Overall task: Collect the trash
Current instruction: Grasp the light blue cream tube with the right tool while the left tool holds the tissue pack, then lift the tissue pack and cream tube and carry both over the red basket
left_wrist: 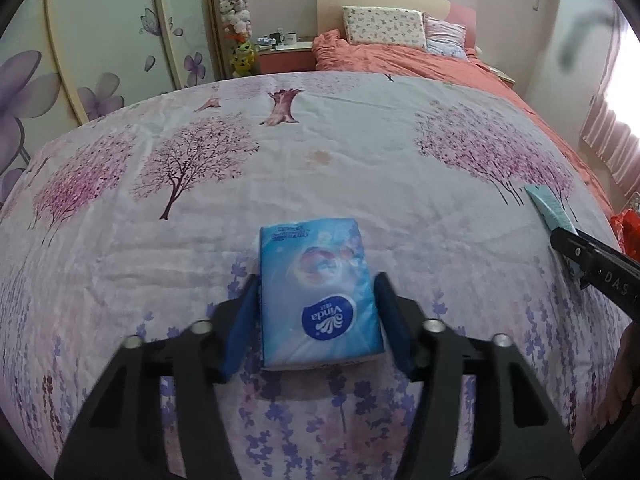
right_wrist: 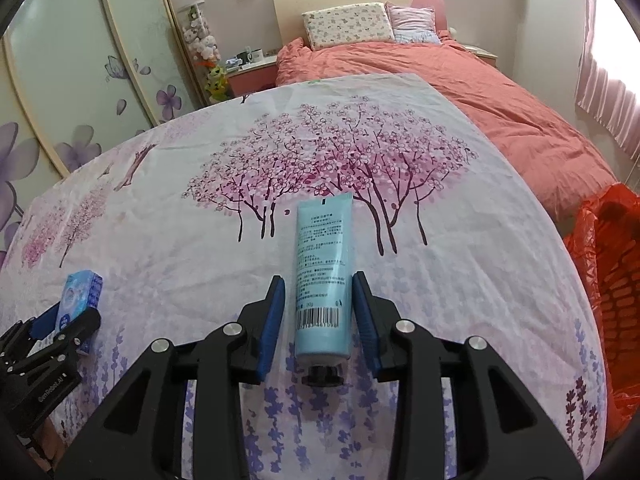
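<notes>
Blue-padded left hand-held gripper (left_wrist: 318,312) brackets a blue plastic tissue pack (left_wrist: 318,292), contact unclear; right hand-held gripper (right_wrist: 318,312) clamps a pale-blue plastic tube (right_wrist: 322,276) for bagging.

tissue pack (left_wrist: 320,292) blue with white-and-blue logo; tube (right_wrist: 323,276) pale teal, black print, barcode, black cap; cloth (right_wrist: 400,264) white with pink blossom trees, purple lavender sprigs; bag (right_wrist: 608,280) red-orange; bedding (right_wrist: 500,108) coral; tool pads (right_wrist: 272,320) blue

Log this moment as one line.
left gripper: jaws around tissue pack | right gripper: jaws around blue tube | both on floral sheet
</notes>
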`<move>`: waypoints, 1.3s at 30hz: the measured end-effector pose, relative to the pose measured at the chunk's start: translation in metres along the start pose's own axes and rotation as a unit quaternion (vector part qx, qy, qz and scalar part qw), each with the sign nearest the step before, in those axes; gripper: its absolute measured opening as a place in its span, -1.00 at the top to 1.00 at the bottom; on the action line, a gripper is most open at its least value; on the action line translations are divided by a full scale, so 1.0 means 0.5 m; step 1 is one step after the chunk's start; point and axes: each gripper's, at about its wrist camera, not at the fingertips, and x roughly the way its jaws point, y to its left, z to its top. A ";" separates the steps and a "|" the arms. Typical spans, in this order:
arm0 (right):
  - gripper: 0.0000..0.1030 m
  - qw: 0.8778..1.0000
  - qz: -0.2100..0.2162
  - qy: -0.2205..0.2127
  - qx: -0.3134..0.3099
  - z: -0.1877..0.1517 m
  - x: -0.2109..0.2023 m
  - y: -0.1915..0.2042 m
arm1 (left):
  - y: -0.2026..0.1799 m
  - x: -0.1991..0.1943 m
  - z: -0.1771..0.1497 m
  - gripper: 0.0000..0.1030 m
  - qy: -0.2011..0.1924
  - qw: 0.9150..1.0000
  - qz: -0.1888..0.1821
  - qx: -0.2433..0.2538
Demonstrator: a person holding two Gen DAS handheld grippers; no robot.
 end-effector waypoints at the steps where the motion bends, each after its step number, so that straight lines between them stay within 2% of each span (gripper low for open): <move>1: 0.43 1.000 0.004 0.000 0.004 -0.001 -0.001 -0.003 | 0.000 0.000 0.000 -0.01 0.000 1.000 0.000 -0.002; 7: 0.45 0.999 0.028 -0.009 0.017 -0.012 -0.019 -0.028 | 0.010 -0.004 0.000 0.02 -0.005 1.000 -0.013 -0.009; 16: 0.45 0.999 0.028 -0.027 0.021 -0.027 -0.056 -0.054 | -0.002 -0.030 0.001 0.02 -0.019 1.000 -0.022 -0.003; 21: 0.44 0.999 0.023 -0.003 0.027 -0.030 -0.032 -0.060 | -0.020 -0.024 -0.005 0.02 -0.013 1.000 -0.017 0.006; 30: 0.42 1.000 0.018 -0.003 0.019 -0.050 -0.047 -0.056 | -0.017 -0.018 -0.021 -0.05 -0.001 1.000 -0.006 0.001; 33: 0.26 1.000 0.017 -0.003 0.014 -0.058 -0.053 -0.052 | -0.019 -0.019 -0.024 -0.06 0.000 1.000 -0.003 0.003; 35: 0.33 1.000 0.010 -0.002 0.012 -0.060 -0.054 -0.051 | -0.020 -0.020 -0.025 0.00 -0.001 1.000 -0.004 0.004; 36: 0.47 1.000 0.005 -0.001 0.009 -0.060 -0.054 -0.051 | -0.022 -0.020 -0.025 0.02 -0.001 1.000 -0.005 0.004; 39: 0.48 1.000 0.003 -0.002 0.008 -0.061 -0.058 -0.054 | -0.022 -0.024 -0.025 0.04 -0.005 1.000 -0.008 0.006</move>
